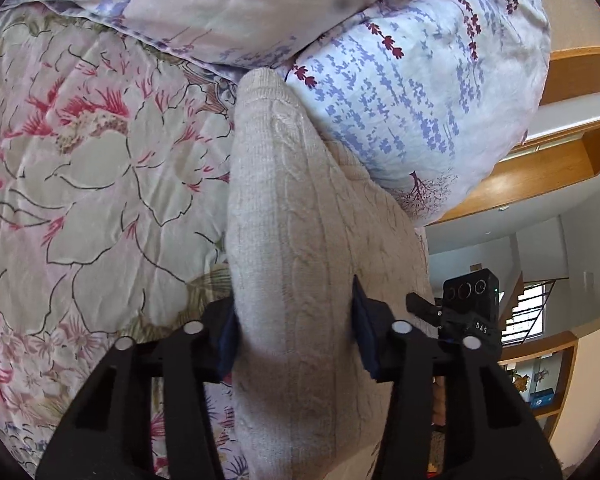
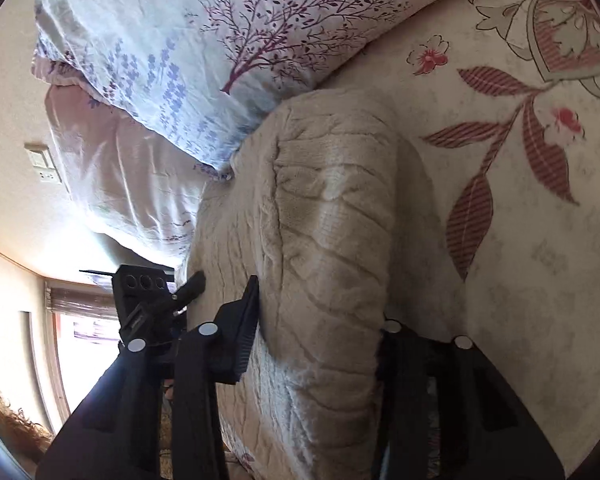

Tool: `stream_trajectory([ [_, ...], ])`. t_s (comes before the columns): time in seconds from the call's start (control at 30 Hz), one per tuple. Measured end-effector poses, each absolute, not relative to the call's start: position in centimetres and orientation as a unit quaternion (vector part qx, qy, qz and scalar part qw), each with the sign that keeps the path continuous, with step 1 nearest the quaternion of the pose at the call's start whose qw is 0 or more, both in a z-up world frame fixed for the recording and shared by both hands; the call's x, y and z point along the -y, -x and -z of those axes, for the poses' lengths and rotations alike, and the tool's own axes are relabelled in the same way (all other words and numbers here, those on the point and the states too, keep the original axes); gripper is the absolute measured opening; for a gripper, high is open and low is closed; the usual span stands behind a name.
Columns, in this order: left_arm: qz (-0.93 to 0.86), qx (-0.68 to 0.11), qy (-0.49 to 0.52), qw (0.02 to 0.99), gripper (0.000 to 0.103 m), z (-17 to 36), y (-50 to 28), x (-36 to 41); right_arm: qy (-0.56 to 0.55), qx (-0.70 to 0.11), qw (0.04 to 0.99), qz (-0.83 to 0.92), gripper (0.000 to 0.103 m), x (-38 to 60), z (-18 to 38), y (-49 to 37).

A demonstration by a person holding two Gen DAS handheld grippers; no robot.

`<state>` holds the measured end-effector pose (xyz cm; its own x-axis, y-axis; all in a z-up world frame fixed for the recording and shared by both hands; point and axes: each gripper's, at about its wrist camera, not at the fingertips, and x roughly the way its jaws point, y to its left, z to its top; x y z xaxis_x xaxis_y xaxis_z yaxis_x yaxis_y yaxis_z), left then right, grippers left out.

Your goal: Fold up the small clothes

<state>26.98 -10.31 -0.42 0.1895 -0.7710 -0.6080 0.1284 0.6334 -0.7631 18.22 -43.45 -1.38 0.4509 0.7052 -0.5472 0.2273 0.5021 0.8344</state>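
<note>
Cream cable-knit sweater (image 1: pixel 296 240), bunched into a thick fold, lies on a bed and fills the middle of both wrist views. Left gripper (image 1: pixel 296 328): both fingers pressed against the fold, blue pads dented into the knit on either side; grasping the sweater. Right gripper (image 2: pixel 316 332): left finger's ribbed pad (image 2: pixel 246 328) flat against the fold, right finger mostly buried behind the fabric; clenched on the same sweater.

Hidden or unclear: the garment's full outline cannot be made out, no sleeve or collar distinguishable, and its near end is cut off at the lower frame edge in both views. Its far end tucks under a pale blue pillow with lavender and plum twig print (image 1: pixel 412 92). The right finger's pad in the right view is not visible. A black camera unit on the other gripper (image 1: pixel 470 304) shows at the sweater's far side, partly cropped.

Surface: quilted bedspread with large pink and cream flowers (image 1: pixel 92 152); in the right view it shows red striped leaves. A second pinkish pillow (image 1: pixel 204 4) lies behind the blue one.

Room: wooden shelving (image 1: pixel 540 168) and a stair railing at the left view's right edge; a cream wall with a switch plate (image 2: pixel 44 164) and a bright window at the right view's left edge.
</note>
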Motion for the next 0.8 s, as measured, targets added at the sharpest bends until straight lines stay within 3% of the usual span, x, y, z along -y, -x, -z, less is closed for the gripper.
stream_trajectory([
  [0.13, 0.324, -0.545, 0.288, 0.718, 0.036, -0.8, -26.5, 9.8, -0.493, -0.468, 0.714, -0.168, 0.032, 43.4, 0.4, -17.3],
  [0.57, 0.307, -0.535, 0.265, 0.741, 0.037, -4.2, -25.2, -1.9, -0.46, -0.461, 0.72, -0.242, 0.029, 33.3, -1.9, -19.7],
  [0.67, 0.268, -0.543, 0.268, 0.749, 0.04, -2.4, -26.0, -3.7, -0.432, -0.466, 0.737, -0.231, 0.029, 30.8, -1.8, -21.0],
  [0.8, 0.245, -0.537, 0.261, 0.764, 0.054, -0.5, -25.6, -4.2, -0.398, -0.503, 0.747, -0.175, 0.032, 29.9, -0.4, -21.5],
])
